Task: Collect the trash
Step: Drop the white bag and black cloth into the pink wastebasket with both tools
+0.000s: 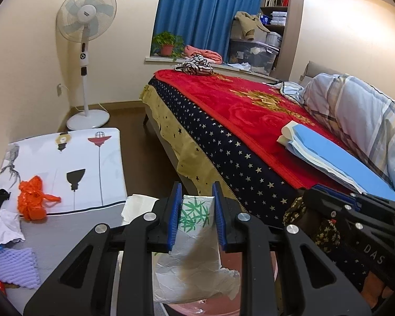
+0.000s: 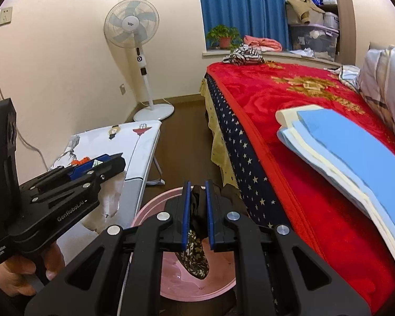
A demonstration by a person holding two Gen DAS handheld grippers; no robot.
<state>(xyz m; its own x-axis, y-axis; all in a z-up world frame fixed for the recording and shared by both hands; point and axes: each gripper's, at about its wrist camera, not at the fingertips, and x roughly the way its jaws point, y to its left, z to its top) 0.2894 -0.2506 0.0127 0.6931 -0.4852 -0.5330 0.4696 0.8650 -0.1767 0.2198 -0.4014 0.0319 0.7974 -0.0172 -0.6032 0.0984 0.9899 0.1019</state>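
bedroom walls in cream are framing the scene, with a standing fan (image 1: 86, 15) sitting far left by the wall. on the near left a low table under a white printed cloth (image 1: 73, 163) is carrying scraps: an orange plastic bag (image 1: 33, 197), a white rag (image 1: 6, 226) and a purple foam net (image 1: 14, 267), all lying close together toward its near end. just right of the table, the left gripper (image 1: 194, 218) is pinching a white wrapper with green bamboo leaves (image 1: 194, 252) between its blue pads, fingers narrowed on it, the crumpled paper hanging down over a pink basin (image 2: 155, 200) that is sitting on the floor between table and bed. beside it, to the right, the right gripper (image 2: 197, 213) is clamping a dark floral cloth (image 2: 196, 255), fingers set narrow around it, the cloth dangling into the basin. further right a bed with a red blanket (image 2: 289, 100) is running far into the room, a folded blue sheet (image 2: 350, 152) lying on its near edge and a plaid pillow (image 1: 355, 110) resting at the far right. behind the bed a blue curtain (image 1: 205, 13) is hanging over a sill holding a potted plant (image 1: 167, 43).
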